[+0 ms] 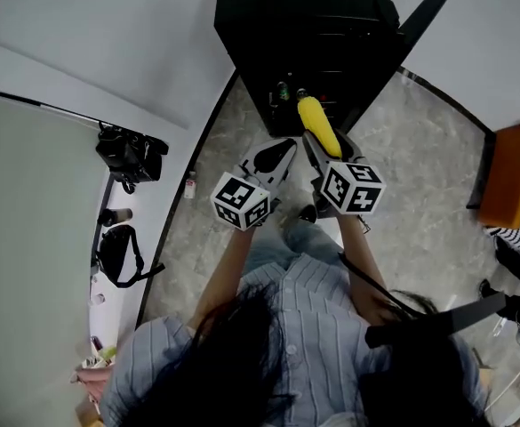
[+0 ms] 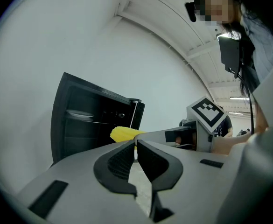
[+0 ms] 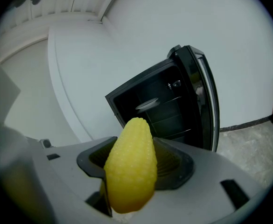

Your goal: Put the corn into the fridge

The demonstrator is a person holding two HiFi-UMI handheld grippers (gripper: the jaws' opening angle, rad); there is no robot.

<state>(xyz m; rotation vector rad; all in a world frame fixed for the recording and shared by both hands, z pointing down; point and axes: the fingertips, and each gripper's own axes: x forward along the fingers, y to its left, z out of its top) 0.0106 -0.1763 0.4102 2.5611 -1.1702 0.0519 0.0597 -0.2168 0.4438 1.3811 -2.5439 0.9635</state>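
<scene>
A yellow corn cob [image 1: 317, 124] is held in my right gripper [image 1: 316, 140], which is shut on it; the cob [image 3: 130, 164] fills the middle of the right gripper view and points toward the small black fridge [image 1: 308, 38]. The fridge [image 3: 164, 108] stands open, its door [image 1: 420, 16] swung to the right, dark shelves and a pale plate [image 3: 146, 104] inside. My left gripper [image 1: 277, 154] hovers just left of the right one, shut with nothing between its jaws [image 2: 135, 150]. In the left gripper view the corn tip [image 2: 122, 134] shows in front of the fridge [image 2: 92, 120].
The fridge sits on a grey tiled floor against a white wall. A black camera [image 1: 131, 154], a black bag [image 1: 117, 254] and small bottles lie on a white surface at left. An orange cabinet [image 1: 513, 185] stands at right, with a person's striped sleeve [image 1: 519, 231] beside it.
</scene>
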